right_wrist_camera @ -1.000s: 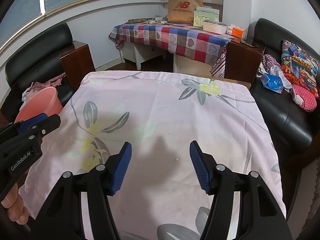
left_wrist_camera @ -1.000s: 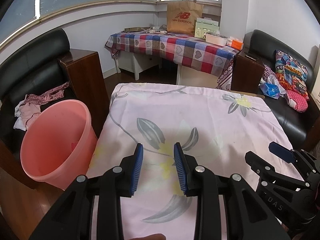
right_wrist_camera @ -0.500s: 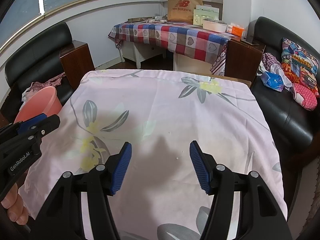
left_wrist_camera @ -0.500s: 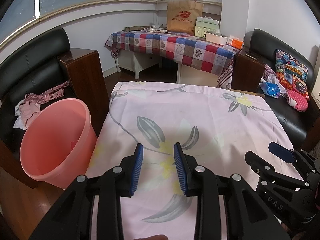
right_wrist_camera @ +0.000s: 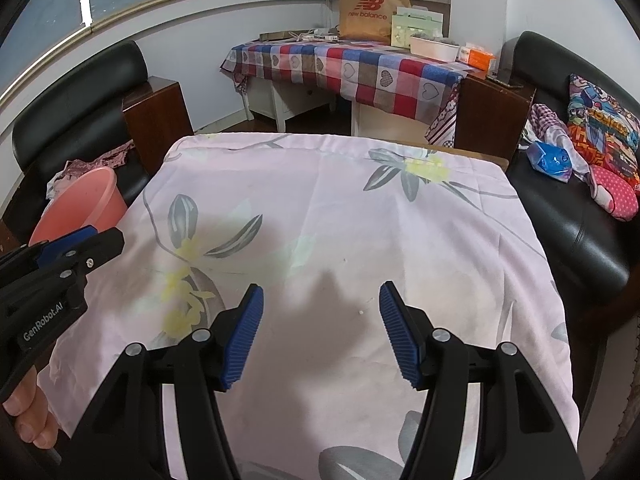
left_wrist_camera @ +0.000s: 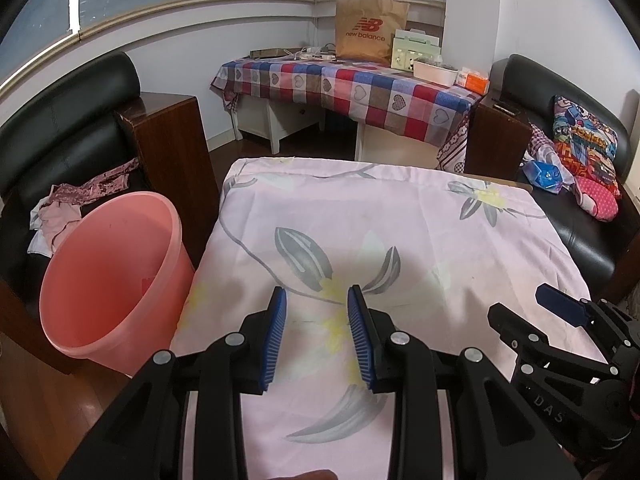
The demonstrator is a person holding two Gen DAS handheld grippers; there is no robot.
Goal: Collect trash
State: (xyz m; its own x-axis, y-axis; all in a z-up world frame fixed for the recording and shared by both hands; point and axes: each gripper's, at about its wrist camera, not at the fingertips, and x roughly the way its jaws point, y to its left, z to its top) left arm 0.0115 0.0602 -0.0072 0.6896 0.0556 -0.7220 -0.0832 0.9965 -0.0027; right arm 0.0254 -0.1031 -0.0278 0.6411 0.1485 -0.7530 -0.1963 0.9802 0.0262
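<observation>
A pink floral cloth (right_wrist_camera: pixel 360 208) covers the table, and I see no trash on it. My left gripper (left_wrist_camera: pixel 316 336) and right gripper (right_wrist_camera: pixel 320 332) hang spread, holding nothing. The pink bin (left_wrist_camera: pixel 108 280) stands off the table's left edge (contents unclear), so collecting looks mostly done

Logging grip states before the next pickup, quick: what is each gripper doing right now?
Left gripper: open, nothing between its pads, poised over the pink floral cloth.
Right gripper: open wider, also empty, over the same cloth.
</observation>
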